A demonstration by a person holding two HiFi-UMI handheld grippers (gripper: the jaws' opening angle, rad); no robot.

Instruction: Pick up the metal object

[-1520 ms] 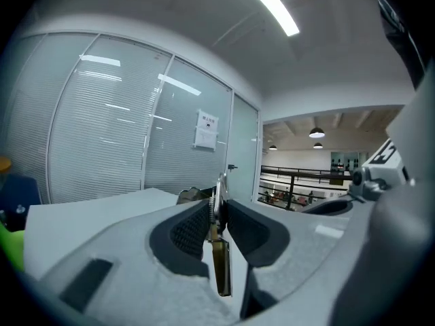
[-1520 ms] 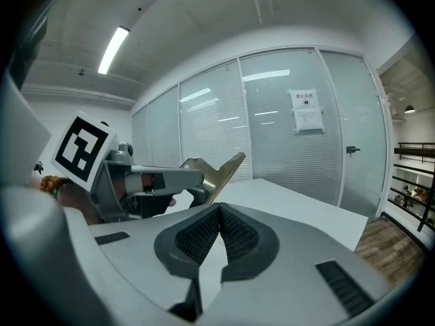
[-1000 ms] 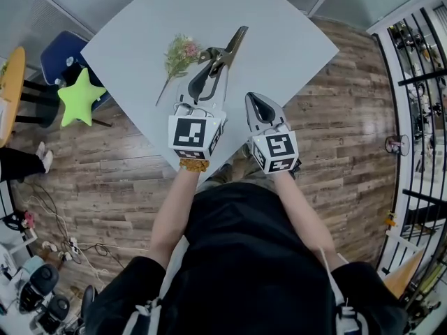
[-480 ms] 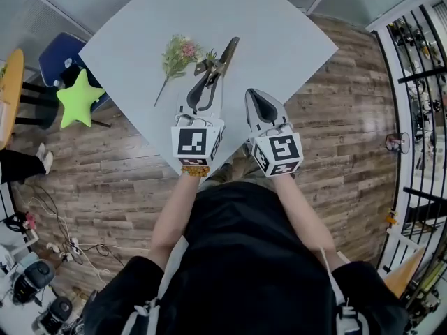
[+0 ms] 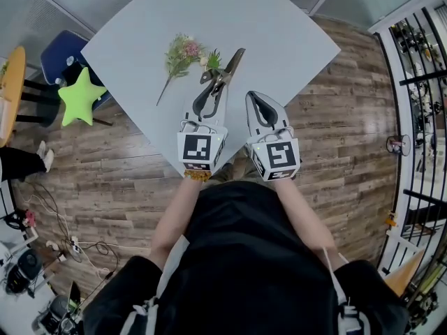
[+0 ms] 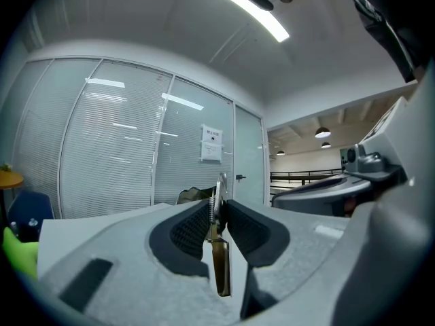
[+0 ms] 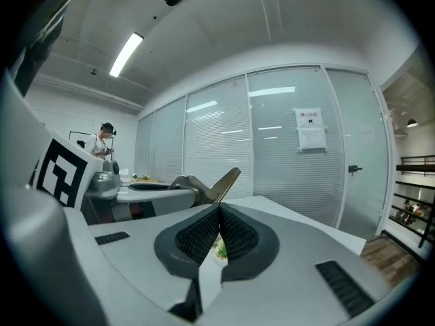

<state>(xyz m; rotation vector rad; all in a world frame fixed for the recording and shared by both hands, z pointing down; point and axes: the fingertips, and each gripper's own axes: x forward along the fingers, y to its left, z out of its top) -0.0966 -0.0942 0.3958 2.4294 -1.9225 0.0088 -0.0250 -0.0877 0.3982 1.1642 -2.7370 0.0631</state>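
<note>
The metal object is a pair of garden shears (image 5: pixel 218 81) with dark handles, lying over the white table (image 5: pixel 286 40), blades pointing away from me. My left gripper (image 5: pixel 204 112) is shut on the handle end; in the left gripper view a brass-coloured bar and spring of the shears (image 6: pixel 219 257) sit between the left gripper (image 6: pixel 216 223) pads. My right gripper (image 5: pixel 256 102) is just right of it, shut and empty. In the right gripper view the right gripper (image 7: pixel 219 228) pads meet, and the shears' blade (image 7: pixel 223 183) juts up at the left.
A sprig of pink flowers with green leaves (image 5: pixel 181 53) lies on the table left of the shears' blades. Off the table's left edge stand a green star cushion (image 5: pixel 78 98), a blue chair (image 5: pixel 57 54) and a yellow table (image 5: pixel 11 82). Wooden floor surrounds the table.
My left gripper has drawn back toward me and a little to the right, and the shears came with it, away from the flowers. The right gripper has barely moved.
</note>
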